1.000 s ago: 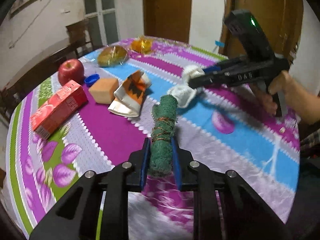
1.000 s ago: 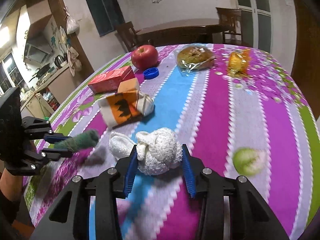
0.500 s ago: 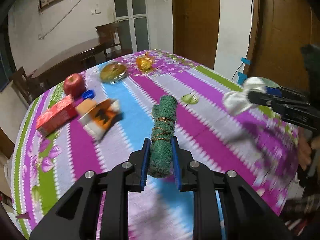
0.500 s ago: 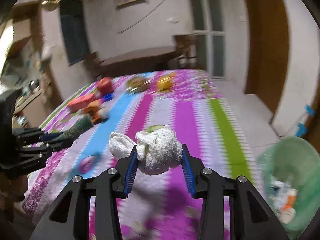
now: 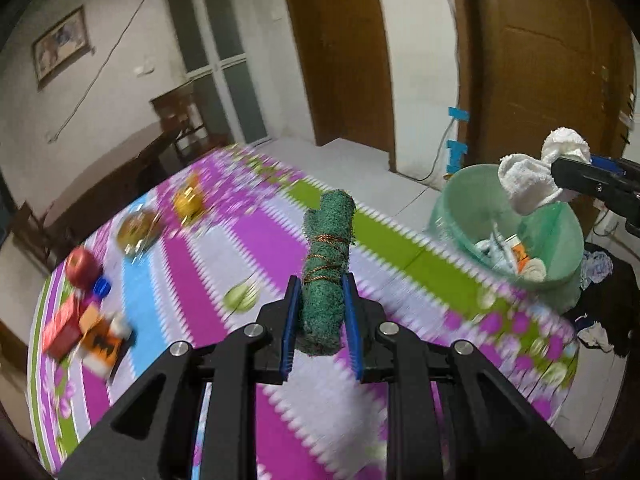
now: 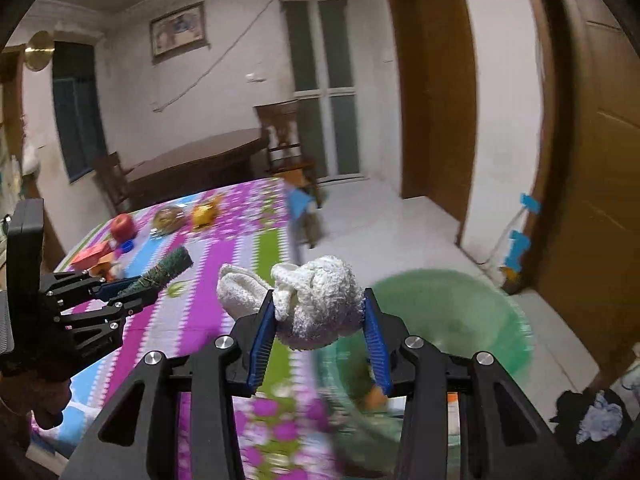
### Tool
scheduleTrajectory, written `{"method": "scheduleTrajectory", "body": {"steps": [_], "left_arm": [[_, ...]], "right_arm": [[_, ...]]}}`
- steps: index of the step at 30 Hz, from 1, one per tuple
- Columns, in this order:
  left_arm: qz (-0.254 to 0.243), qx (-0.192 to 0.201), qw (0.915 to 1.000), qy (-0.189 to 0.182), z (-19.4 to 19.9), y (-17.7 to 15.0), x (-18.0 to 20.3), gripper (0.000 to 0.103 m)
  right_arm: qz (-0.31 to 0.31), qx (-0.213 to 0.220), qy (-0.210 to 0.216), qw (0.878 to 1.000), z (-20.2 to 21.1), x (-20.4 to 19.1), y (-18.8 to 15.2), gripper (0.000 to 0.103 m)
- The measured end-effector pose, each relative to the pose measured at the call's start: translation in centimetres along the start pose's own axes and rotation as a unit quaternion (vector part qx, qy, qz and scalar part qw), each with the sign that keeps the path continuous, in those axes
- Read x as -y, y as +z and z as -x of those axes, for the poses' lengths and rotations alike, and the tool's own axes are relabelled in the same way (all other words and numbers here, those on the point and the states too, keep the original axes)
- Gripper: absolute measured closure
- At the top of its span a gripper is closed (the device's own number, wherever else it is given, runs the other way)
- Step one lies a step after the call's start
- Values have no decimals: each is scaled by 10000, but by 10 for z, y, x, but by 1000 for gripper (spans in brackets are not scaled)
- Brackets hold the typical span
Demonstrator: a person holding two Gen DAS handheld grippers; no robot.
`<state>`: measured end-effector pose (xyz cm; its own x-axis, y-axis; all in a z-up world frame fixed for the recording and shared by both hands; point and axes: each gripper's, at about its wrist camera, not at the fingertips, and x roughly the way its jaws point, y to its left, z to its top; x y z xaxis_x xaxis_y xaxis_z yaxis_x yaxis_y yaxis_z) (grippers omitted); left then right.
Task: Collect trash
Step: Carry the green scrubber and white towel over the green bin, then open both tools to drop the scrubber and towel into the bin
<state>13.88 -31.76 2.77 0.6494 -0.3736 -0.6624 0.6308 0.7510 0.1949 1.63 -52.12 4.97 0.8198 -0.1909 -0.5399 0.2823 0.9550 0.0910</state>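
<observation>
My left gripper (image 5: 319, 320) is shut on a rolled green scouring cloth (image 5: 326, 264) bound with copper wire, held above the table's right part. It also shows in the right wrist view (image 6: 164, 274). My right gripper (image 6: 318, 334) is shut on a knotted white cloth (image 6: 316, 308) and holds it over the rim of a green plastic bin (image 6: 460, 304). In the left wrist view the white cloth (image 5: 532, 184) hangs above the green bin (image 5: 464, 200), which holds several pieces of trash.
The table with a striped purple floral cloth (image 5: 192, 288) carries an apple (image 5: 82, 266), a blue cap (image 5: 102, 286), a red carton (image 5: 60, 330), an orange wrapper (image 5: 102, 346), wrapped bread (image 5: 138, 232) and a green scrap (image 5: 240, 298). Dark clothes (image 5: 600, 304) lie beside the bin.
Both grippers have swung right from over the table toward the green bin, each keeping its cloth. The white cloth is now above the bin's rim.
</observation>
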Motion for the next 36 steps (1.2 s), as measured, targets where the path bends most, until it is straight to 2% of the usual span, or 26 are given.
{"method": "scheduleTrajectory", "body": {"steps": [6,13,20,29,36], "left_arm": [[-369,86,9991,-167,-13,32,49,83],[-664,-39,9960,-601,-37,61,96,83],[-1003,-104,9914,-829,-56,76,137,83],[-1265,-242,9872,-939,-70,77,164,83],[-1128,-462,9829,-1381,-78,86,163,83]], "right_arm": [[-110,-106,-446,9989,16,55,1,60],[-314,-224,-947,9948,36,116,0,60],[-439,-379,-1282,9901,43,157,-7,60],[-470,-537,-1465,9866,33,166,-11,60],[-479,-618,-1495,9857,10,160,-6,60]]}}
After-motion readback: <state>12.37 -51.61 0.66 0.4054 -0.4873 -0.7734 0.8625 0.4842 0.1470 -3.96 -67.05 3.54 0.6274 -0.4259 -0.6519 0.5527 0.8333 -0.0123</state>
